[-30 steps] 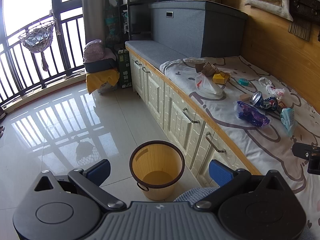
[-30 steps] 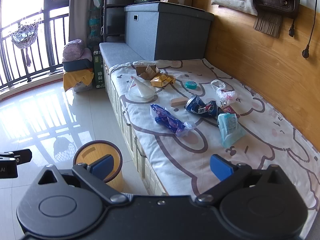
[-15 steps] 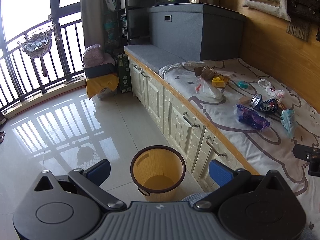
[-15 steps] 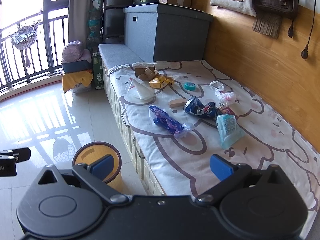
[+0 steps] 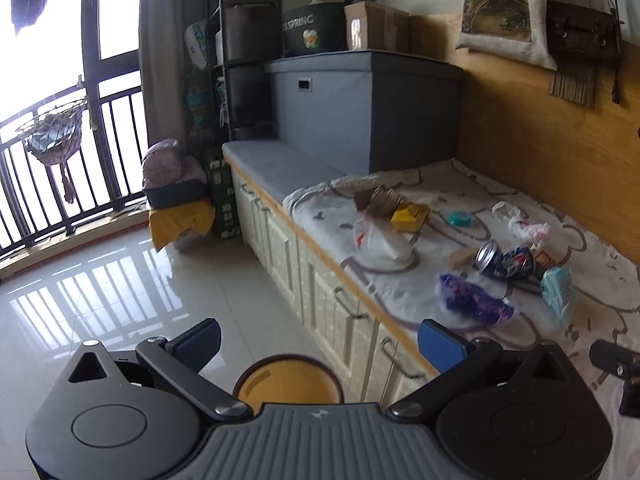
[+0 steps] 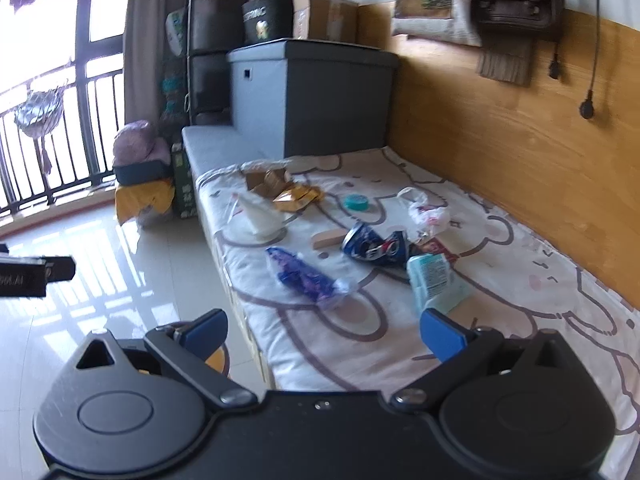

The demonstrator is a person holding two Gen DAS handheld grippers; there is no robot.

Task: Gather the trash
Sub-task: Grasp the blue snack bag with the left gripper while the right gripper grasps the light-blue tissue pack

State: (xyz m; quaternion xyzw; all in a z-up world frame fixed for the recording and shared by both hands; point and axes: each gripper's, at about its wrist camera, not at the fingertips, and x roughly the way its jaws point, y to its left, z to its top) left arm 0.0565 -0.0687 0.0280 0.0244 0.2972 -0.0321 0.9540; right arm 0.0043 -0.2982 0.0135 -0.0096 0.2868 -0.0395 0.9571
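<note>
Both claws raised, bin [image 5: 288, 380] nearer frame edge, floor [image 5: 120, 280] open

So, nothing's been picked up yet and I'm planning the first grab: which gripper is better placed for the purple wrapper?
Right. The right gripper is open over the sheet, purple wrapper just ahead. The left gripper hangs over the bin.

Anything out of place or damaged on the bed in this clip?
Yes. Litter is strewn across the cartoon-print bed sheet: a crushed blue drink can lying on its side, a crumpled purple snack wrapper, a pale teal tissue pack, torn brown cardboard and a knotted white plastic bag. Nothing looks spilled.
</note>
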